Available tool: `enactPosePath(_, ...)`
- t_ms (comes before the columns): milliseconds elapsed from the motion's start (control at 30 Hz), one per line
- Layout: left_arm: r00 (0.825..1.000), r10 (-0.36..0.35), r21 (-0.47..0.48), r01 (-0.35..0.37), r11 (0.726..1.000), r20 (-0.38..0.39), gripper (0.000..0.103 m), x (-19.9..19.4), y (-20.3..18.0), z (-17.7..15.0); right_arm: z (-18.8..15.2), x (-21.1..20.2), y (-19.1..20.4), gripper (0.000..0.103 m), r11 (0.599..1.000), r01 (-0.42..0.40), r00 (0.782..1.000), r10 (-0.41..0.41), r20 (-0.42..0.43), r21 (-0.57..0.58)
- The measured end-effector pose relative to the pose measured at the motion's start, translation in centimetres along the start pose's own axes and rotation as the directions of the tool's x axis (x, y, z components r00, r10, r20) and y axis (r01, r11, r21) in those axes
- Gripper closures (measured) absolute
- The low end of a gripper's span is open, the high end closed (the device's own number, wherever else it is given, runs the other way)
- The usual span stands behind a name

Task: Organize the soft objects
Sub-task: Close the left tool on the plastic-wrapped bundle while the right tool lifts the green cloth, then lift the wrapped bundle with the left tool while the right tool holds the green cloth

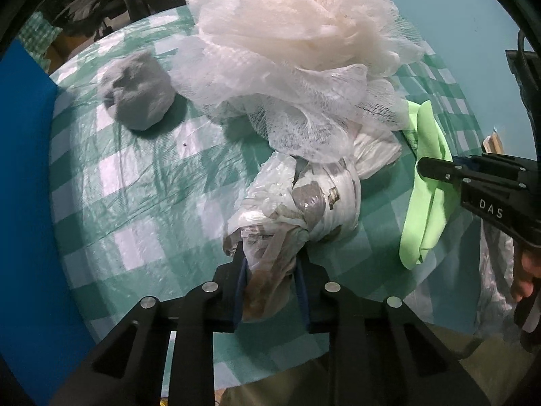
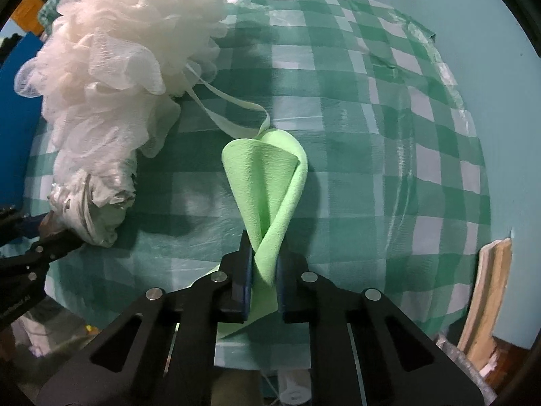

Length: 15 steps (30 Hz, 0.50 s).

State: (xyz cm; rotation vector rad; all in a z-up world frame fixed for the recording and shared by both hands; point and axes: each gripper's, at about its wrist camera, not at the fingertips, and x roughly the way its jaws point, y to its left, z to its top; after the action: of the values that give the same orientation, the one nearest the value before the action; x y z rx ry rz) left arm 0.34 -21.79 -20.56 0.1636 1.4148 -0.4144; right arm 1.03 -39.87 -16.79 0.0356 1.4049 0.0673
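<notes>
Four soft things show: one plastic bag bundle, one green cloth, one white mesh loofah, one grey lump. Nearest in the left wrist view, the left gripper (image 1: pixel 270 264) has its fingers closed narrow on the twisted tail of the plastic bag bundle (image 1: pixel 304 199), whose long axis runs away from the camera toward the loofah (image 1: pixel 297 44) piled on its far end. The right gripper (image 2: pixel 263 264) pinches the near end of the green cloth (image 2: pixel 267 176); the cloth stands up off the checkered tablecloth (image 2: pixel 372 128) as a curled cone, pointing away. The right gripper reaches in level from the table's near edge. Farther left, the grey lump (image 1: pixel 137 96) sits apart on the tablecloth.
</notes>
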Motion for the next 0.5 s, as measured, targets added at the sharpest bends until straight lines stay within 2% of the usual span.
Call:
enactPosePath(167, 1.000, 0.005, 0.006, -0.005, 1.000, 0.022, 0.084, -1.4, 1.2, -0.8, -0.9, -1.6, 0.8, 0.094, 0.999, -0.033, 0.999, 0.033, 0.025, -0.008)
enactPosePath(500, 0.997, 0.009, -0.020, -0.008, 1.000, 0.077, 0.087, -5.0, 4.2, -1.7, -1.6, -5.0, 2.7, 0.095, 0.998, -0.064, 0.995, 0.066, 0.078, -0.030)
